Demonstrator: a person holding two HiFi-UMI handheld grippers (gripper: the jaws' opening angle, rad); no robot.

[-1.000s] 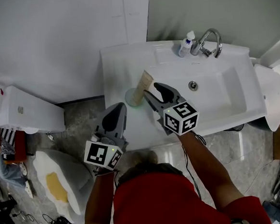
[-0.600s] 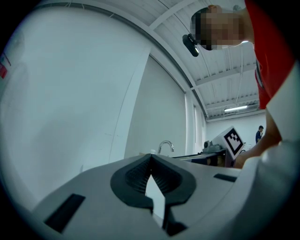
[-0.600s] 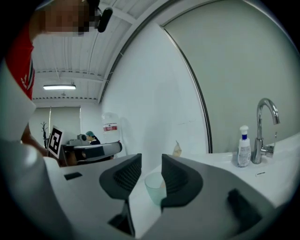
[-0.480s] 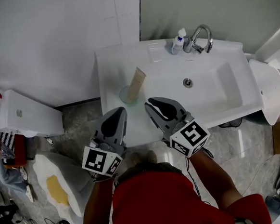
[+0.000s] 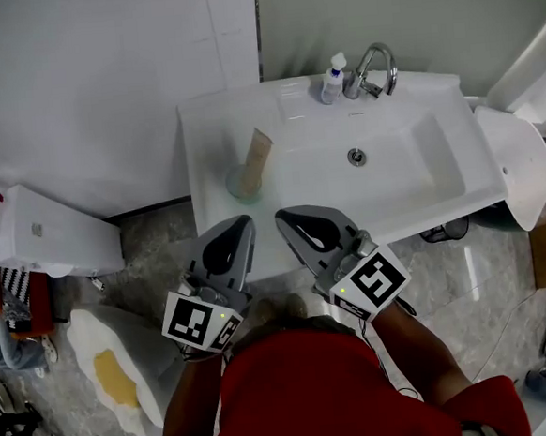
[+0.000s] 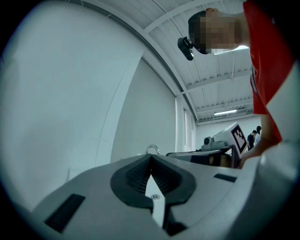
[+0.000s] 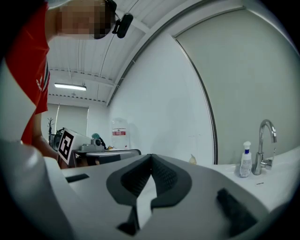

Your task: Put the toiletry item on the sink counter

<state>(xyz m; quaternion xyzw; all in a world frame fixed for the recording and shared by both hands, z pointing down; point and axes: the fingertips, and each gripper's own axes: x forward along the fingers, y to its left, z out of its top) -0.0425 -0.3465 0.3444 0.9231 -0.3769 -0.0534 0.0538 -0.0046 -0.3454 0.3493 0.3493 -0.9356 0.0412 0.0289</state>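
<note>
A tan tube stands upright on its pale green cap at the left part of the white sink counter, free of both grippers. Only its tip shows in the right gripper view. My right gripper hangs over the counter's front edge, a little in front of the tube, shut with nothing between its jaws. My left gripper is beside it, just in front of the counter, also shut and empty. Both gripper views show meshed pads, the left gripper and the right gripper.
A soap bottle and a chrome faucet stand at the back of the basin, with the drain in its middle. A white cabinet is at the left and a round white lid at the right. An egg-shaped mat lies on the floor.
The right gripper has pulled back from the tube toward the person and its jaws have closed. The tube stays standing on the counter. The left gripper has hardly moved.
</note>
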